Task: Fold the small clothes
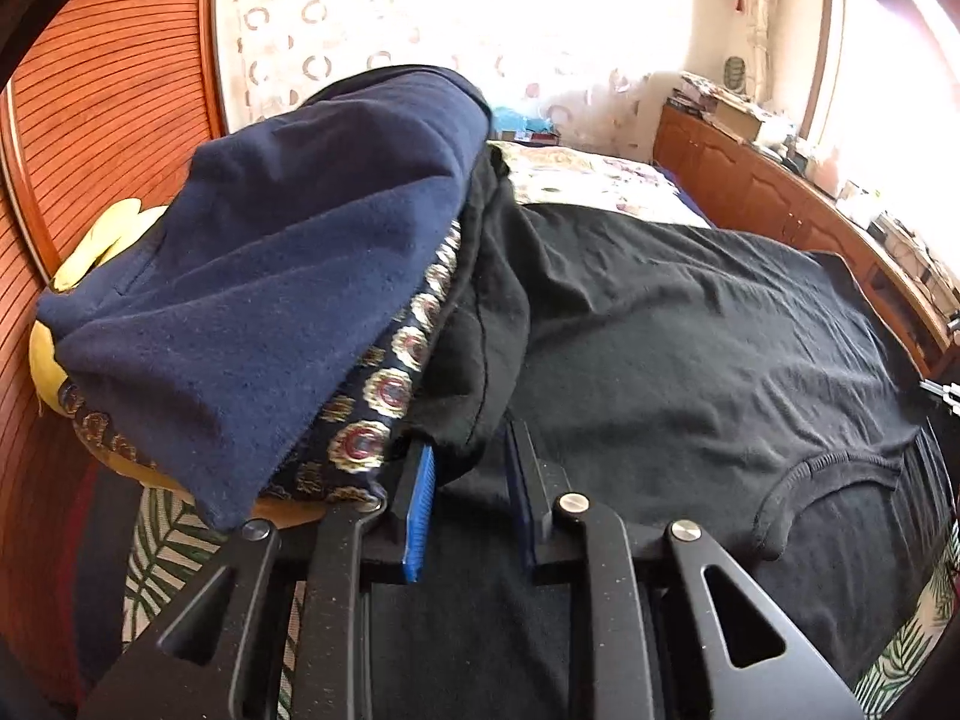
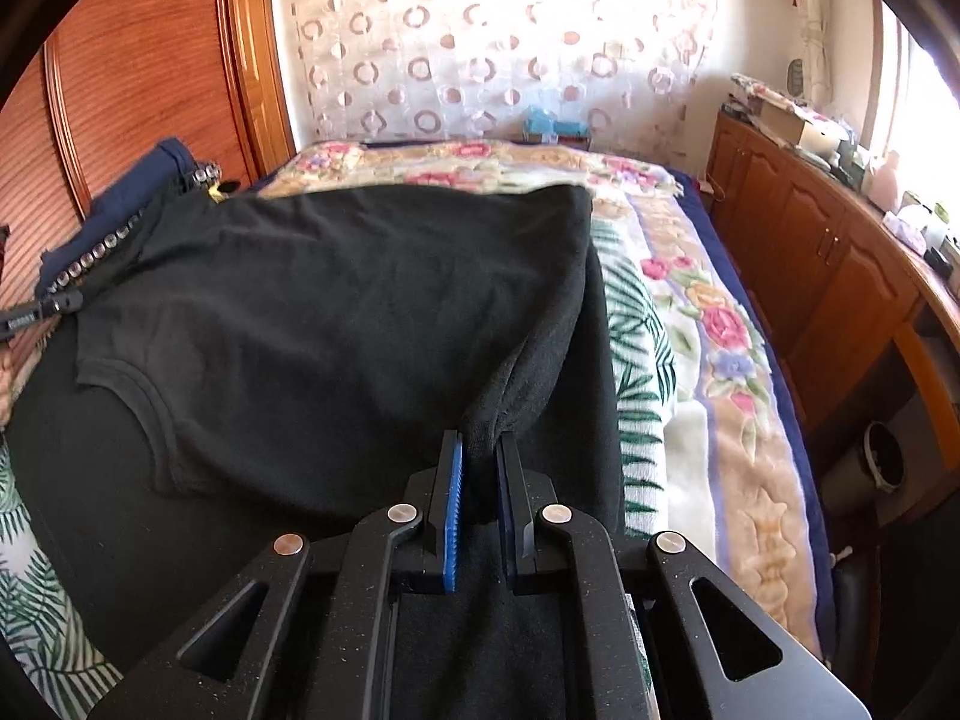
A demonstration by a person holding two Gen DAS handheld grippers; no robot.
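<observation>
1. Gripping the left sleeve of the black T-shirt [image 1: 690, 348], my left claw [image 1: 468, 468] has cloth bunched between its blue pads; beside it sits a navy garment [image 1: 270, 276] heaped on a patterned cushion [image 1: 384, 396].
2. My right claw [image 2: 480, 468] is clenched on the shirt's right side.
3. The shirt lies spread on the bed [image 2: 720, 324], neckline nearest me; I judge no fold finished yet.

One black T-shirt [image 2: 336, 324], one navy garment [image 1: 270, 276], two hand-held grippers, left [image 1: 468, 456] and right [image 2: 480, 450]
</observation>
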